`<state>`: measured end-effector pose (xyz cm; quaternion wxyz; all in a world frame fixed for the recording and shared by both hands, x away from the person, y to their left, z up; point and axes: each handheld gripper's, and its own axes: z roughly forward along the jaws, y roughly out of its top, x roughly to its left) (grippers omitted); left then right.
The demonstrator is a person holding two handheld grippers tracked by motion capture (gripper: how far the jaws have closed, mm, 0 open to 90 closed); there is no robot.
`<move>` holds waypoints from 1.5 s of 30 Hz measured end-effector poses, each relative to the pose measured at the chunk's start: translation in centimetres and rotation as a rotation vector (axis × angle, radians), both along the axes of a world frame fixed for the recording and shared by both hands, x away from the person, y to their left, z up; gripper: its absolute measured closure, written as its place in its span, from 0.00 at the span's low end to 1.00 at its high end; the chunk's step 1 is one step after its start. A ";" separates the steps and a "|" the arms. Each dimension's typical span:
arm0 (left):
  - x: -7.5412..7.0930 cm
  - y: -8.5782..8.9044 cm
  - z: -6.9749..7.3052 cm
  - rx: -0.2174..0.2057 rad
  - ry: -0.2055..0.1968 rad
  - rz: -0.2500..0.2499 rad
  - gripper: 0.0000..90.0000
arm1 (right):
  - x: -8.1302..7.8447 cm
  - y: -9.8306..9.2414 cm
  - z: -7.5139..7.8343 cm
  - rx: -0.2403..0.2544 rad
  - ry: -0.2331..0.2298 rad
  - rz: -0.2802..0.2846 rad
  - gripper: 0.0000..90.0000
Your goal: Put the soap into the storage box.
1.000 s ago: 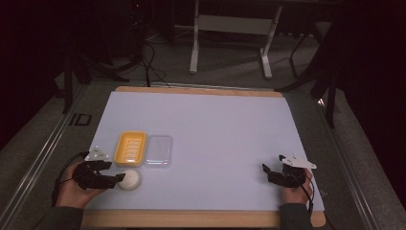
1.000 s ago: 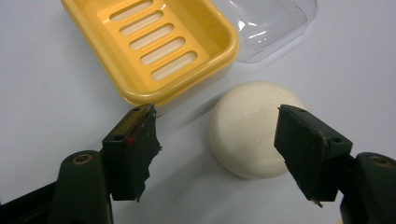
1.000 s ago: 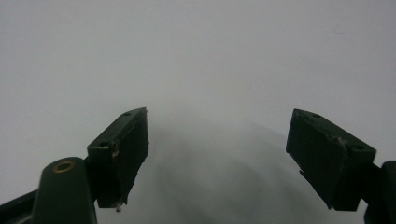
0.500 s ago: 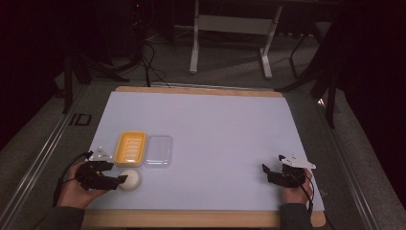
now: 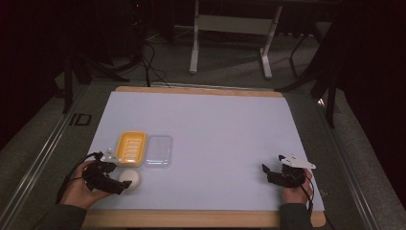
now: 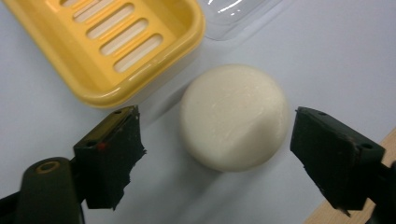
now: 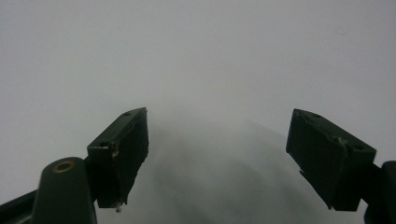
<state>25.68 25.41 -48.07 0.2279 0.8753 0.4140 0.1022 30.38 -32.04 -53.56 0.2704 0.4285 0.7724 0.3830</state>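
Two handheld grippers sit low over a pale desk [image 5: 215, 124], one near each front corner. At the front left corner, the left gripper [image 5: 113, 178] reaches toward a round, cream-white bar of soap [image 5: 129, 179] lying flat on the desk, just in front of a yellow slotted soap dish [image 5: 130, 147]. A clear plastic lid [image 5: 158, 150] lies against the dish's right side. In the left gripper view, the jaws stand wide apart, one on either side of the soap [image 6: 233, 116], with a gap on both sides and nothing touching yet.

To do this pickup well, my judgement is that the gripper should move forward until the soap's widest part sits squarely between the pads, then close slowly and evenly. Soap is smooth and rounded, so a grip near its edge could make it squirt out or slide toward the dish.

Toward the front right corner, the right gripper [image 5: 274, 173] rests in the person's hand, well apart from everything else. Its jaws are also wide apart over bare desk surface [image 7: 196, 60], holding and touching nothing.
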 end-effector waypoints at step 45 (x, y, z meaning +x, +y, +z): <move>2.0 -3.2 -2.4 0.202 0.135 -0.124 0.18 | 0.0 0.0 0.0 0.000 0.004 0.002 0.23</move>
